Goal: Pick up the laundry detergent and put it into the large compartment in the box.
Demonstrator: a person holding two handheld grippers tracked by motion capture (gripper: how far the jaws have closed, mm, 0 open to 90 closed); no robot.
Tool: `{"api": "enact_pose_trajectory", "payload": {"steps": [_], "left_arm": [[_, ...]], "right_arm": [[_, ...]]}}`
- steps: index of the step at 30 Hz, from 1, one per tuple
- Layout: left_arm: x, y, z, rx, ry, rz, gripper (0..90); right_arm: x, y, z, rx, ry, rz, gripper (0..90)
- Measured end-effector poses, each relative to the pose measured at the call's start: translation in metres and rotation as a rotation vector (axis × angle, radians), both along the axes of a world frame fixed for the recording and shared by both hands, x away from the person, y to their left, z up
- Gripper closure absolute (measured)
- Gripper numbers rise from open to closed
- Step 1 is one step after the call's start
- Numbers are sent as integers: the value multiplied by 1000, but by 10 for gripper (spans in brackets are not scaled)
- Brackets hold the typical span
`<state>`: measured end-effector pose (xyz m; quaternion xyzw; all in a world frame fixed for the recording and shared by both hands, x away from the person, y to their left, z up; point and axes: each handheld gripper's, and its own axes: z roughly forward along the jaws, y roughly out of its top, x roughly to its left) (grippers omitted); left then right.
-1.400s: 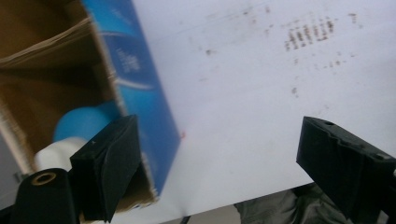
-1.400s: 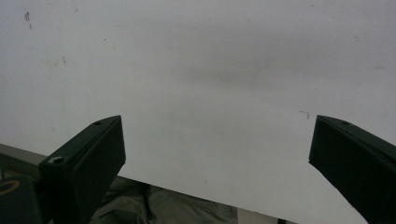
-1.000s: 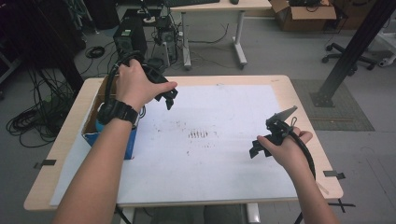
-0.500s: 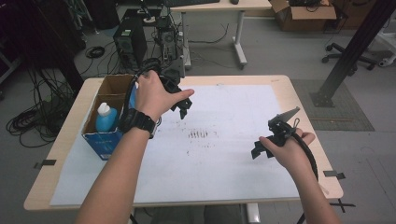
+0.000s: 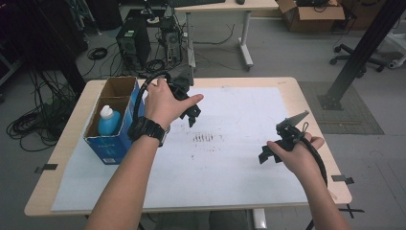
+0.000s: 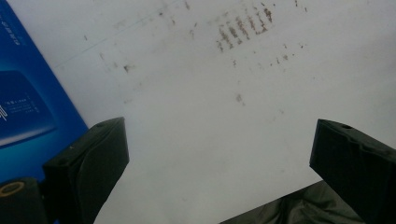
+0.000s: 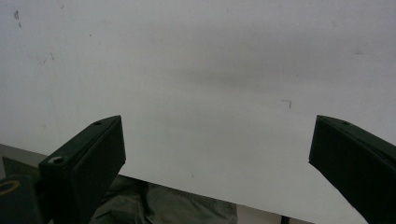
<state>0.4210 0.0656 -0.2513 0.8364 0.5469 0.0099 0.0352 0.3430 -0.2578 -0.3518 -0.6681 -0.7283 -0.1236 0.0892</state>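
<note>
My left gripper (image 5: 190,113) hovers over the white paper sheet (image 5: 239,163), just right of a blue cardboard box (image 5: 111,143). In the left gripper view its jaws stand wide apart with nothing between them (image 6: 219,154), above paper with brown smudges (image 6: 243,28) and beside the box's blue side (image 6: 28,107). The box holds a blue bottle (image 5: 108,120) with a white cap. My right gripper (image 5: 269,153) is held low near the sheet's front right. It is open and empty (image 7: 217,154) over bare paper (image 7: 201,70).
The wooden table (image 5: 72,129) shows around the sheet, and a row of dark smudges (image 5: 206,138) marks its middle. Behind the table lie computer towers (image 5: 130,43), cables and a second desk. The near table edge and the person's trousers (image 7: 163,205) appear in the right gripper view.
My left hand and gripper have moved right, from above the box to over the paper beside it, uncovering the box and bottle. The right gripper has barely shifted.
</note>
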Motion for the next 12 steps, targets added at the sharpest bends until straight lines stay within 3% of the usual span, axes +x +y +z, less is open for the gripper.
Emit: {"api": "enact_pose_trajectory", "payload": {"steps": [12], "left_arm": [[-2,1,1,0,-1,-3,50]], "right_arm": [[-1,1,2,-2,-1,0,37]]}}
